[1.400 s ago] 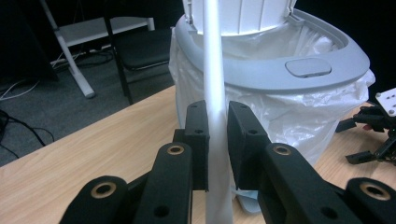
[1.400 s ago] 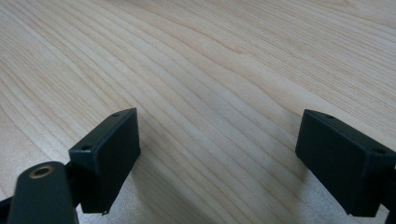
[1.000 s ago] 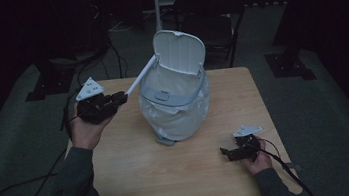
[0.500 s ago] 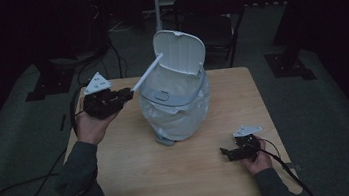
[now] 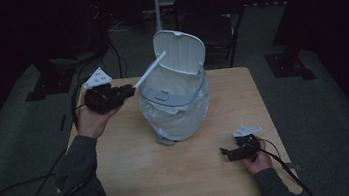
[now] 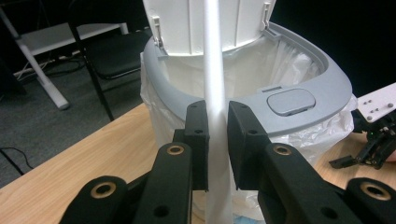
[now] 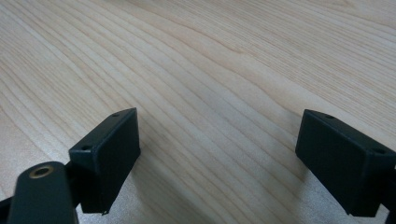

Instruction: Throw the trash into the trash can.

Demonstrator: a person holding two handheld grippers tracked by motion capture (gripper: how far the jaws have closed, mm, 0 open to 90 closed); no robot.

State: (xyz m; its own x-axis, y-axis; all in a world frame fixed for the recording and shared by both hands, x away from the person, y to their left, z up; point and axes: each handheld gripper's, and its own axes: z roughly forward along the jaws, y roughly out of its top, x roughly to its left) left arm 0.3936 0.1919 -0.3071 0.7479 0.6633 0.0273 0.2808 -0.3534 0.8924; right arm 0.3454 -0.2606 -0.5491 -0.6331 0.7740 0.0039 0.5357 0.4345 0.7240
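While lid [image 5: 180,52] stands open, white bag [image 5: 179,115] lines bin [image 5: 173,100].

You see a wooden table [image 5: 132,183] in front of you, a dark chair [image 5: 209,10] behind the table's far edge, dark stands on the floor beside the table.

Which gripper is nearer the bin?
Left. The left gripper is raised just beside the bin's rim, shut on a white strip pointing into it. The right gripper rests open on the table, apart from the bin.
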